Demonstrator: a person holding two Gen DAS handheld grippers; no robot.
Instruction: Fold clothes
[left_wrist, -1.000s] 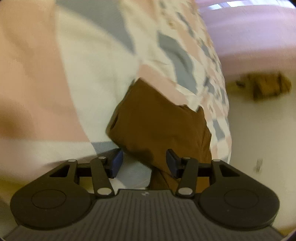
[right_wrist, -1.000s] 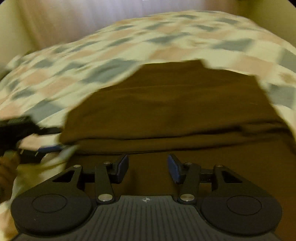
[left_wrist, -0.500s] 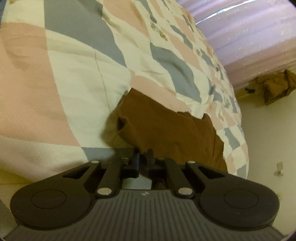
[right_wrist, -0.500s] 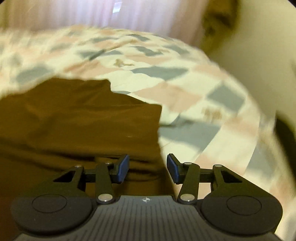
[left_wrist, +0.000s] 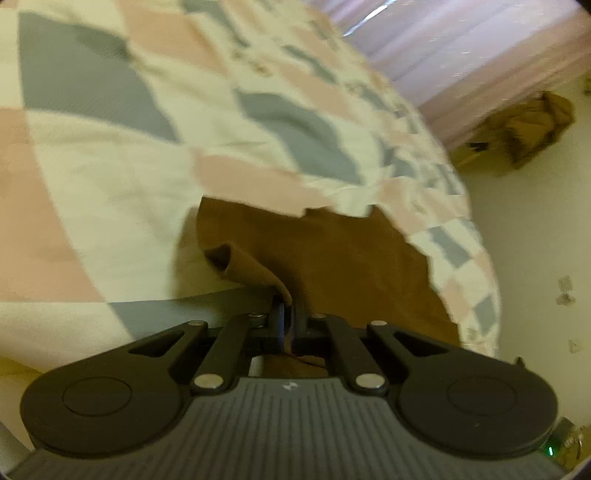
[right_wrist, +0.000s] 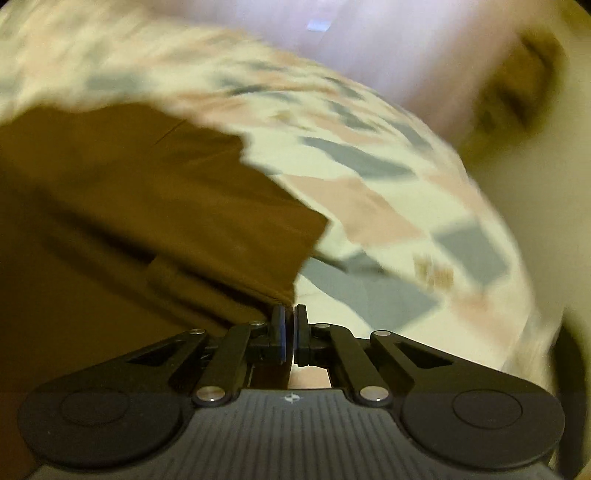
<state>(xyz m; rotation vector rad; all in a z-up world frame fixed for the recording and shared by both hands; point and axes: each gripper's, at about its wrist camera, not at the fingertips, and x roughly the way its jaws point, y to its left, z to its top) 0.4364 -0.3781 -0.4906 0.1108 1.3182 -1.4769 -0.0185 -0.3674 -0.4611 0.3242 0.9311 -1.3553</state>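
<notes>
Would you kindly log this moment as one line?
left gripper: shut on brown garment | right gripper: shut on its edge | surface: patchwork quilt

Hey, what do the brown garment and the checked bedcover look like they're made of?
The brown garment looks like a soft matte knit, maybe cotton jersey: it droops and creases where the left claw pinches it. The checked bedcover looks like matte woven cotton, with printed pink, grey and cream blocks and fine wrinkles. Blur hides the weave, so both are guesses.
</notes>
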